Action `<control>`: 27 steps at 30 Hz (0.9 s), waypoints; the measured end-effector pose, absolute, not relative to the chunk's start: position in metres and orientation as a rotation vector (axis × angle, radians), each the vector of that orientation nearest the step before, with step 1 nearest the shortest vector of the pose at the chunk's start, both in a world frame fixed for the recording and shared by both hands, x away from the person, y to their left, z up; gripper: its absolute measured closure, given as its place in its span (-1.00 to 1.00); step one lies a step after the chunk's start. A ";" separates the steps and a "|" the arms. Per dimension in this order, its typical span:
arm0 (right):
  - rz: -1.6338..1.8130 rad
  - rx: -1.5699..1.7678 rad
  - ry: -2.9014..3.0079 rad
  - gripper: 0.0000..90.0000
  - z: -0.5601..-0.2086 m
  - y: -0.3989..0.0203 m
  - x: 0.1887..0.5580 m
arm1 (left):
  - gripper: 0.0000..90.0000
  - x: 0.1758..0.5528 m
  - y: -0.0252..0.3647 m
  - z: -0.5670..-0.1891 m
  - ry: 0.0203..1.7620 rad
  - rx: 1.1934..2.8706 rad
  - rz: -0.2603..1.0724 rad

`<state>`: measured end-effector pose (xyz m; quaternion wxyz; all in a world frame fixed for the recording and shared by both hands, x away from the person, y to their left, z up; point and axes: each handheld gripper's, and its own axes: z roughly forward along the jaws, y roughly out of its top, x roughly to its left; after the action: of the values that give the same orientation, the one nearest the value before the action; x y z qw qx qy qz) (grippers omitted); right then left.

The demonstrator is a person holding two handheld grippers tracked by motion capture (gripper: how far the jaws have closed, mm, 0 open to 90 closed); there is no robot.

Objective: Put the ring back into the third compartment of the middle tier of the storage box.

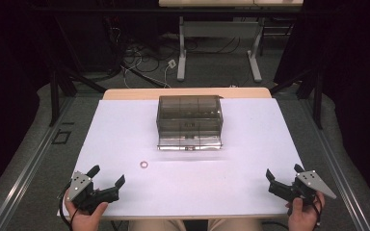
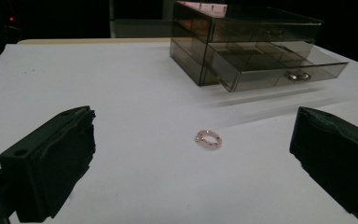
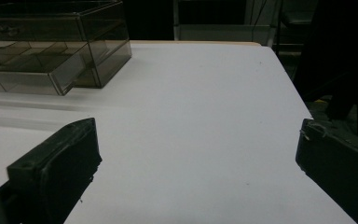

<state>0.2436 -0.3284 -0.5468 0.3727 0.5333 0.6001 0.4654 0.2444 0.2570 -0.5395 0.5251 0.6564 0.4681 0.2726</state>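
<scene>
A small pink beaded ring lies on the white table top, left of centre; the left gripper view has the ring lying ahead between the jaws. A smoky clear drawer box stands at the middle of the table with its lower drawer pulled out. My left gripper rests open at the near left corner, short of the ring. My right gripper rests open at the near right corner with nothing between its jaws. The box sits far to the left in the right gripper view.
The white table top lies on a wooden table with its edge showing at the back. Beyond it stand table legs and loose cables on the floor. Dark curtains close both sides.
</scene>
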 end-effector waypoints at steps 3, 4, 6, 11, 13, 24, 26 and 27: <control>1.184 1.357 1.560 -1.00 -0.548 -0.327 0.244 | -0.99 0.246 0.257 -0.539 1.136 1.553 0.648; 1.192 1.356 1.557 -1.00 -0.549 -0.326 0.245 | -0.99 0.246 0.257 -0.539 1.136 1.553 0.648; 1.183 1.349 1.565 -1.00 -0.549 -0.324 0.244 | -0.99 0.246 0.256 -0.539 1.138 1.550 0.653; 1.192 1.324 1.559 -1.00 -0.548 -0.322 0.242 | -0.99 0.244 0.255 -0.537 1.125 1.549 0.634; 1.204 1.306 1.566 -1.00 -0.549 -0.322 0.241 | -0.99 0.244 0.255 -0.536 1.127 1.537 0.630; 1.209 1.273 1.597 -1.00 -0.555 -0.319 0.240 | -0.97 0.246 0.255 -0.535 1.192 1.523 0.641; 1.204 1.268 1.606 -1.00 -0.555 -0.319 0.240 | -0.96 0.247 0.255 -0.534 1.192 1.529 0.639; 1.196 1.267 1.609 -1.00 -0.556 -0.318 0.240 | -0.96 0.248 0.254 -0.534 1.195 1.528 0.640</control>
<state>0.2395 -0.3184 -0.5556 0.3754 0.4952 0.6288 0.4675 0.2476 0.2536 -0.5337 0.5222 0.6380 0.4988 0.2673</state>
